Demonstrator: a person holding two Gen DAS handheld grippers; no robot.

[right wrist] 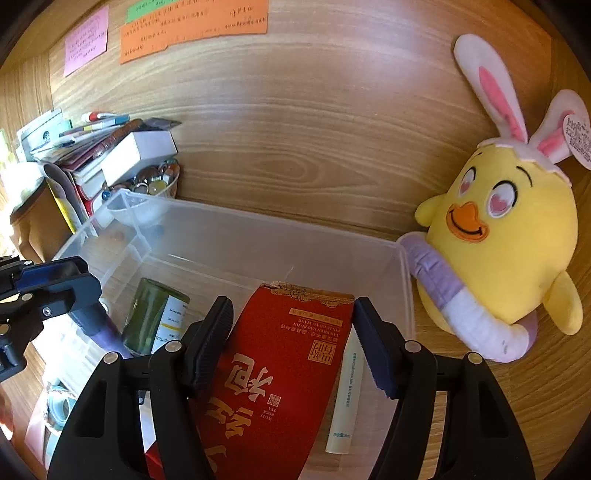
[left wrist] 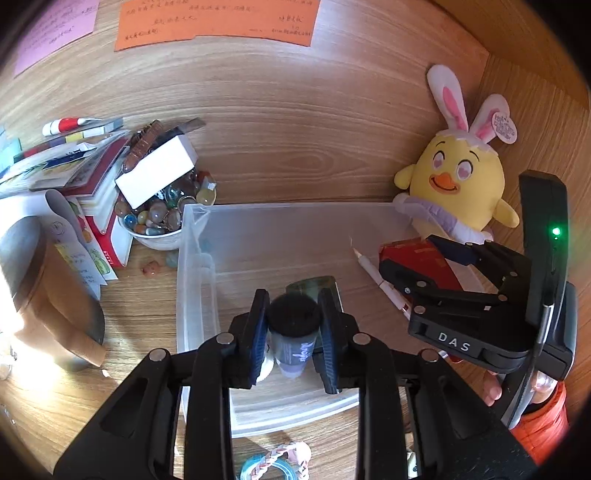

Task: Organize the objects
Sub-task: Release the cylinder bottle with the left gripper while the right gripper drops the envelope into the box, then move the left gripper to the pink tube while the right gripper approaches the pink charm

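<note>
Left tongs (left wrist: pixel 293 325): clamped on my dark tube (left wrist: pixel 293 332), fuzzy black end pointing away from me, over the clear bin (left wrist: pixel 192 258).
Right tongs (right wrist: pixel 293 345): gripping my red tea packet (right wrist: pixel 277 369) — lengthwise along the fingers, gold lettering.
Right view only: green glass bottle (right wrist: pixel 147 317) lying whole in the bin.
Beside: yellow chick plush (right wrist: pixel 509 236).

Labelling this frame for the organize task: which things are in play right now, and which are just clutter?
In play:
- clear bin
- red tea packet, in right gripper
- black-capped tube, in left gripper
- green glass bottle, in the bin
- white tube, in the bin

Lying about:
- plush chick
- bowl of marbles
- white box
- sticky notes
</note>
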